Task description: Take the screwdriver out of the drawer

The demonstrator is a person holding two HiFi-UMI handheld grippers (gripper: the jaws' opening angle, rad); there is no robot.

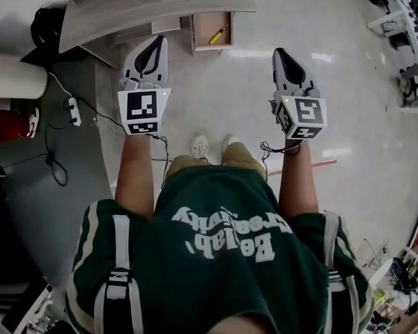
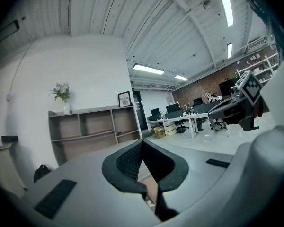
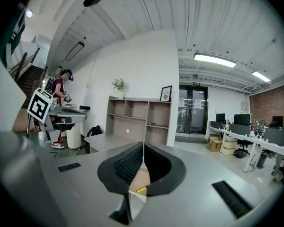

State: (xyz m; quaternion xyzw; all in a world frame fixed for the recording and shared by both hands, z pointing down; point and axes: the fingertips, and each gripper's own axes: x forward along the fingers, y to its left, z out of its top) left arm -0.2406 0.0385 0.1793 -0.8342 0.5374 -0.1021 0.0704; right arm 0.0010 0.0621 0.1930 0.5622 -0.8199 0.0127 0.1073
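The open wooden drawer (image 1: 203,30) sticks out from under the grey desk (image 1: 153,5), straight ahead of me on the floor side. A yellow screwdriver (image 1: 219,34) lies slanted inside it. My left gripper (image 1: 157,44) is held out level, short of the drawer and to its left, jaws shut and empty. My right gripper (image 1: 279,53) is held to the drawer's right, also shut with nothing in it. In the right gripper view the screwdriver (image 3: 141,190) shows as a yellow sliver below the closed fingertips (image 3: 143,148). The left gripper view shows only a bit of the drawer's wood (image 2: 154,188).
Cables and a power strip (image 1: 73,110) lie on the dark mat at the left, beside a white bin (image 1: 14,75) and a black bag (image 1: 47,25). My shoes (image 1: 200,146) stand on the pale floor. An open shelf unit (image 3: 142,119) stands by the wall.
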